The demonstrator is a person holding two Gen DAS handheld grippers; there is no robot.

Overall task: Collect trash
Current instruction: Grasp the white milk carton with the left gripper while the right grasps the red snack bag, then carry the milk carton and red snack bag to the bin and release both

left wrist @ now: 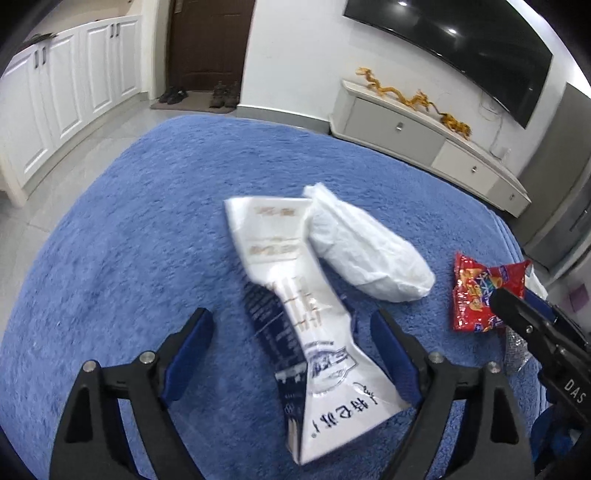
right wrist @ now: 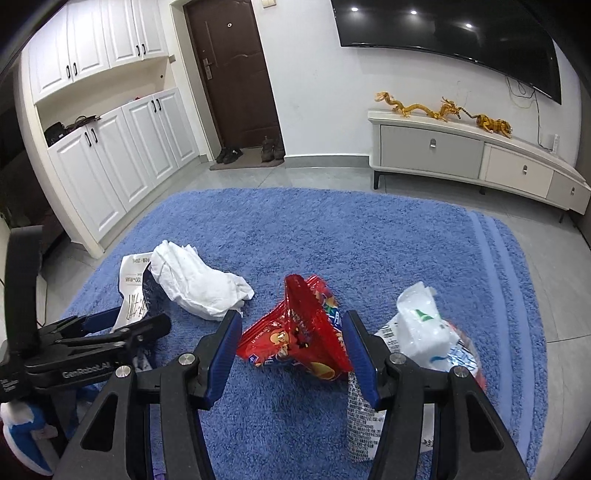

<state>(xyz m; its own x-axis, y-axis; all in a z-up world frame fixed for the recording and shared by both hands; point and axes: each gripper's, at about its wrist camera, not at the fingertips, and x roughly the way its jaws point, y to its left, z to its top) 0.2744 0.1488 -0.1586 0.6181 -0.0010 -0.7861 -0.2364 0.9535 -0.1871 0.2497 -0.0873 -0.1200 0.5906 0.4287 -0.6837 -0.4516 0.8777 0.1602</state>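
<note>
**A home living room by the entrance**

A shaggy blue rug [right wrist: 332,236] covers a grey tiled floor [right wrist: 317,177]. A large black wall-mounted television [right wrist: 443,33] hangs above a low white and grey drawer cabinet [right wrist: 461,155] carrying golden dragon figurines [right wrist: 417,107]. A dark brown entrance door [right wrist: 236,74] has shoes [right wrist: 229,155] on a mat before it, beside white panelled cupboards [right wrist: 122,155].

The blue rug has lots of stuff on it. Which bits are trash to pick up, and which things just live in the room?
Trash to collect:
white and navy packet
crumpled white tissue
red snack wrapper
clear and white plastic wrappers

Just there:
blue rug
golden dragon ornaments
TV cabinet
shoes
door
</note>
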